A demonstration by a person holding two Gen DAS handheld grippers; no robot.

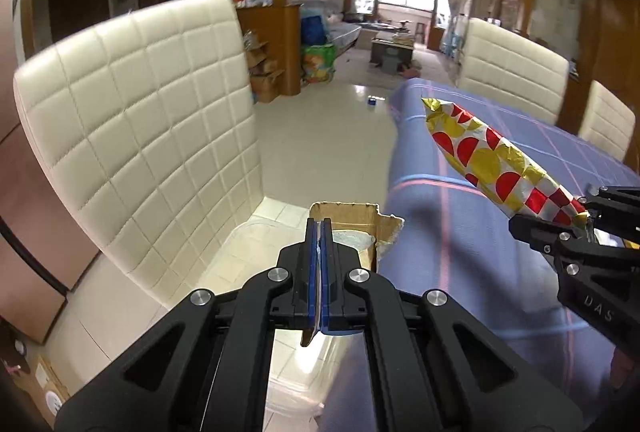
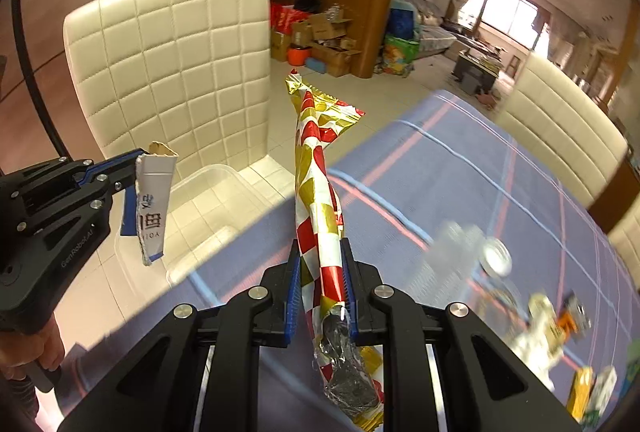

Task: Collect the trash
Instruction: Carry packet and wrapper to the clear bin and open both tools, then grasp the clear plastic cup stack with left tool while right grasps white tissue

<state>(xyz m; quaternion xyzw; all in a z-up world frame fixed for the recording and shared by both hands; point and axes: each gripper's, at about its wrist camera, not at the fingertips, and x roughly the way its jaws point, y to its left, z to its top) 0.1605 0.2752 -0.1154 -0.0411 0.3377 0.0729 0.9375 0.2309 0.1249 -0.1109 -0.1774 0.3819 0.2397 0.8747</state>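
Note:
My left gripper (image 1: 319, 228) is shut on a torn piece of white and blue carton card (image 1: 352, 218), which I see edge-on between the blue pads. From the right wrist view, the same left gripper (image 2: 134, 187) holds that card (image 2: 154, 199) above a clear plastic bin (image 2: 208, 191) on the floor. My right gripper (image 2: 320, 252) is shut on a long red, gold and white foil wrapper (image 2: 316, 183). The wrapper (image 1: 480, 155) sticks out over the table edge from the right gripper (image 1: 586, 222).
A table with a blue plaid cloth (image 2: 460, 171) fills the right side. Several blurred bits of trash (image 2: 552, 328) and a round lid (image 2: 496, 256) lie on it. A cream quilted chair (image 1: 140, 119) stands behind the bin (image 1: 256, 232). More cream chairs (image 1: 512, 63) stand at the far side.

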